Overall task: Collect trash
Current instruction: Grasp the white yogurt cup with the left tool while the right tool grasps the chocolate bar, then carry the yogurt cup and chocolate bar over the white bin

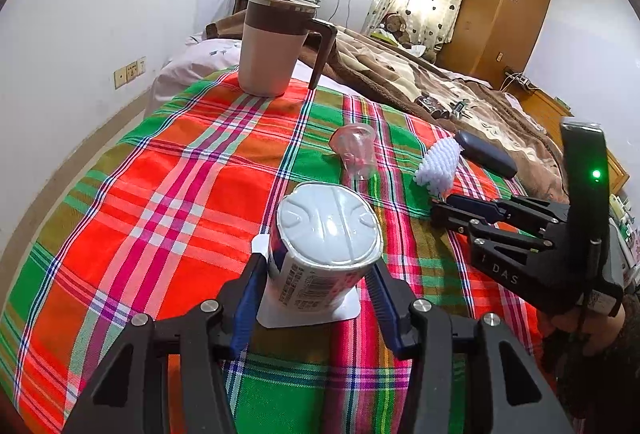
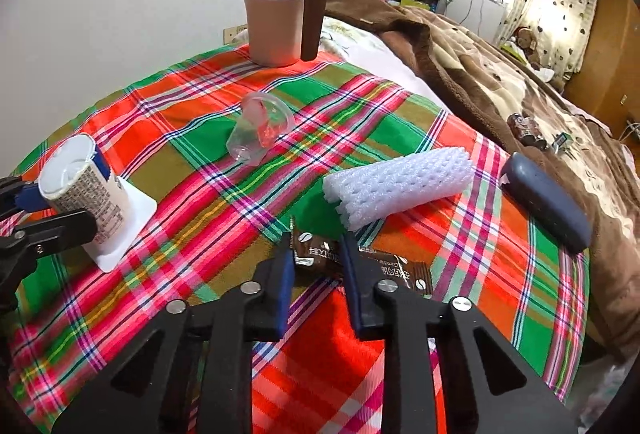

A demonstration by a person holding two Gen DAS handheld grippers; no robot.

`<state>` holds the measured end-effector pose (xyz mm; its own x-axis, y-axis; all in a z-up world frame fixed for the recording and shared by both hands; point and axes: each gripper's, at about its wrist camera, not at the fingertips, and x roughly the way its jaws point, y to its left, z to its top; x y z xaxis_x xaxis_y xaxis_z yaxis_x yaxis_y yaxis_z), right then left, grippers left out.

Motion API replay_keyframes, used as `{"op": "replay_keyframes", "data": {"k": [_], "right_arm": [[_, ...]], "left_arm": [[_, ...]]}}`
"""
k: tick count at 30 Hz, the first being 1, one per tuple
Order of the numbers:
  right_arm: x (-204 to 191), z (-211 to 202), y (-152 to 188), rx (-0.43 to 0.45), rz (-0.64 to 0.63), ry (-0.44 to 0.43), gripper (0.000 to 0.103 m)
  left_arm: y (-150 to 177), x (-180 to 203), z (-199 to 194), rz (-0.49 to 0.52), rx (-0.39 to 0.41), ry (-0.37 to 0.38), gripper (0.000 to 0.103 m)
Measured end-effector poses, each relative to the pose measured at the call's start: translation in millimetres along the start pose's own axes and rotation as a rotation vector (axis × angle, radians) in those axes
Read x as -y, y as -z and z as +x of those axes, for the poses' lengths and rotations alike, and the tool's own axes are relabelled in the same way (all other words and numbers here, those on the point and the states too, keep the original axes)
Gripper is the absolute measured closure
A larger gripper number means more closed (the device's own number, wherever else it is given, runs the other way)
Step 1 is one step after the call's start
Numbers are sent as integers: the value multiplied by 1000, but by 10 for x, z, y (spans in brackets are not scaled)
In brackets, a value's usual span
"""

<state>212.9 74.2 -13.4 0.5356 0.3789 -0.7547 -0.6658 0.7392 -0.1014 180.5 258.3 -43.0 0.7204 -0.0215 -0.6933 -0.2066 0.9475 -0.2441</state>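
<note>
On the plaid cloth [image 2: 224, 218] covering the table, an upturned white yogurt cup [image 1: 324, 254] stands on its wide square lid, bottom up, and the left gripper [image 1: 316, 274] has its blue-padded jaws spread on either side of it; whether the pads actually press the cup I cannot tell, though they sit right against its sides. Near the front edge, the right gripper [image 2: 316, 254] has its jaws parted around a brown coffee sachet [image 2: 384, 266] lying flat on the cloth, the pads standing on each side of the wrapper's left end without being pinched together. Just beyond the sachet lies a white foam net sleeve [image 2: 400, 186], on its side. Further in, a clear plastic cup [image 2: 260, 130] lies tipped over, mouth facing the far side. At the back of the cloth a beige and brown lidded mug [image 2: 276, 18] stands upright. By the right edge rests a dark grey case [image 2: 548, 202], close to the brown blanket [image 2: 500, 82] on the bed.
</note>
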Motion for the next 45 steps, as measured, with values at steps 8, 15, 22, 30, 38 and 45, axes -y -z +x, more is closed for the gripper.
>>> {"op": "replay_keyframes", "data": {"k": [8, 15, 22, 30, 38, 45], "right_arm": [[12, -173, 47, 63, 56, 28, 94], [116, -395, 100, 142, 141, -4, 97], [271, -642, 229, 222, 263, -72, 99], [446, -816, 394, 271, 369, -124, 99], [498, -1040, 572, 307, 378, -114, 99], [656, -1223, 767, 322, 410, -83, 99]], "left_arm": [[20, 41, -41, 2, 9, 7, 53], [40, 106, -128, 19, 26, 9, 53], [62, 242, -272, 40, 47, 25, 53], [110, 457, -434, 70, 64, 49, 53], [180, 779, -594, 129, 73, 77, 53], [256, 1112, -702, 182, 76, 98, 53]]}}
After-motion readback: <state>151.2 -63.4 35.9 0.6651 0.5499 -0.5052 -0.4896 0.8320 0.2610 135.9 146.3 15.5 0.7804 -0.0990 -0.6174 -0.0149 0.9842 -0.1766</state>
